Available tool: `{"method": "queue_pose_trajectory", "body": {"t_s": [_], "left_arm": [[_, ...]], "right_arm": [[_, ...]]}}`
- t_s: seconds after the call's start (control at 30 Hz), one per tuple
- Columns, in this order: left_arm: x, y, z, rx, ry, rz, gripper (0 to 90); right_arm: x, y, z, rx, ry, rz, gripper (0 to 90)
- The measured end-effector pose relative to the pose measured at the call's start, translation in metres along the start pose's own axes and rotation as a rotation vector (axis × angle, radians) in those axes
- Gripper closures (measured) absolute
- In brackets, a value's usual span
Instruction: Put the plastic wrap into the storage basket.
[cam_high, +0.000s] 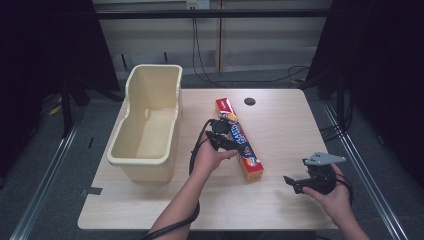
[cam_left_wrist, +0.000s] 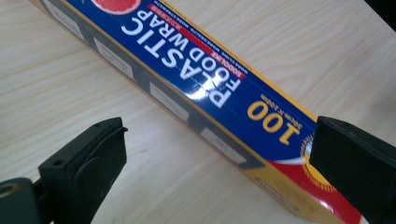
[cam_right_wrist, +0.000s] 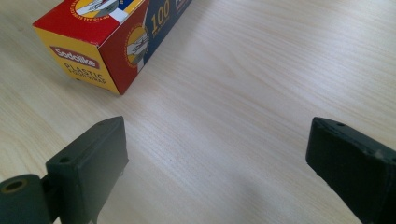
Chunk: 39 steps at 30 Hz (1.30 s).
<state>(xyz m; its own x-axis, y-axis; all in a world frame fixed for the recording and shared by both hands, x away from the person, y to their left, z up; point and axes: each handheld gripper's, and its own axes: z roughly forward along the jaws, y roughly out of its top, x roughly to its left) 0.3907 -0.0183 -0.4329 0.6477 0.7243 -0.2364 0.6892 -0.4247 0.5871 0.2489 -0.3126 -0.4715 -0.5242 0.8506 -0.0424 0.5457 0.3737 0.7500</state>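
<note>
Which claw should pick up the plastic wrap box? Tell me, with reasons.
Left. The left claw hangs open right over the plastic wrap box, jaws either side. The right claw is open too, but off its near end.

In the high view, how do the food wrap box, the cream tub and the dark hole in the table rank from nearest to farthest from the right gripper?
1. Food wrap box: to the left of the right gripper, near end closest.
2. Hole: at the table's far edge, beyond the box.
3. Tub: on the table's left side, past the left gripper.
</note>
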Motion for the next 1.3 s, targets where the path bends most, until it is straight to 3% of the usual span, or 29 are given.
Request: {"method": "queue_pose_trajectory", "body": {"t_s": [0.23,0.27,0.4,0.57,0.77,0.9,1.3], "left_arm": [[0.001,0.014,0.011,0.008,0.007,-0.025,3.5],[0.002,0.015,0.012,0.021,0.006,-0.013,3.5],[0.002,0.02,0.02,0.008,0.023,-0.048,3.5],[0.004,0.027,0.025,0.027,0.035,-0.046,3.8],[0.007,0.034,0.033,0.031,0.047,-0.084,4.0],[0.009,0.037,0.039,0.041,0.081,-0.094,4.0],[0.018,0.042,0.049,0.044,0.114,-0.16,4.8]], "right_arm": [[-0.001,-0.001,0.0,0.001,-0.001,-0.001,5.6],[-0.001,-0.001,-0.001,0.002,-0.001,-0.001,5.6],[-0.002,-0.001,0.0,-0.001,-0.003,0.009,5.5],[-0.001,0.0,0.001,0.004,-0.009,0.008,5.7],[-0.001,0.0,0.0,-0.001,-0.013,0.024,5.8],[-0.003,0.0,0.0,-0.013,-0.007,0.027,5.8],[-0.002,0.0,0.001,-0.017,-0.008,0.023,5.8]]}}
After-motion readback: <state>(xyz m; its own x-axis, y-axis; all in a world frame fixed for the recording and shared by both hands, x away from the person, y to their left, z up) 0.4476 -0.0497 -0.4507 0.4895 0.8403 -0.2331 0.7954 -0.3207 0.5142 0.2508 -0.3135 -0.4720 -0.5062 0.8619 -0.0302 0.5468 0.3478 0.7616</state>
